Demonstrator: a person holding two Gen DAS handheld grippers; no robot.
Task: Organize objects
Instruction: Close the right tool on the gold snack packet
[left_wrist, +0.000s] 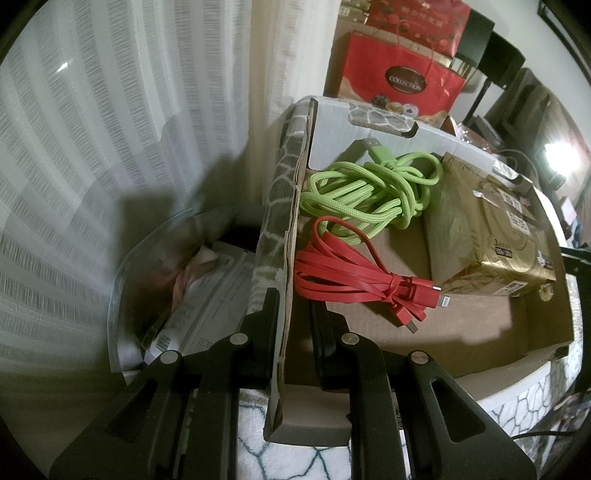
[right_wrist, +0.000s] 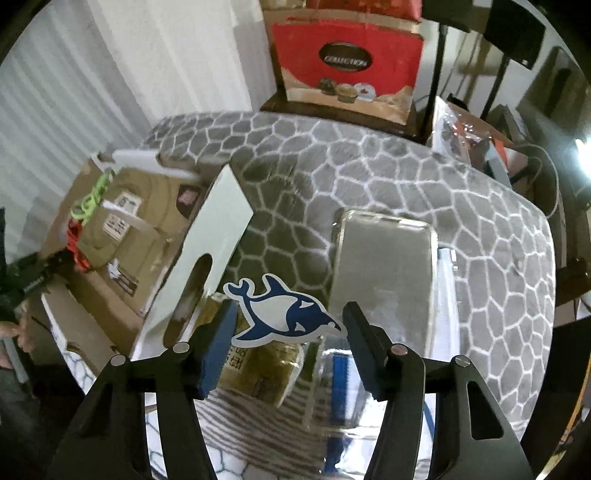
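Note:
My left gripper straddles the left wall of a cardboard box; the fingers stand a little apart from the wall. In the box lie a green cable, a red cable and a gold pack. My right gripper is open above a blue-and-white whale sticker, which lies between the fingers. A clear phone case lies just beyond on the grey patterned blanket. The box also shows at the left in the right wrist view.
A clear bin with papers sits left of the box by the curtain. A red gift bag stands at the back. A gold pack and a shiny wrapped item lie under the right gripper.

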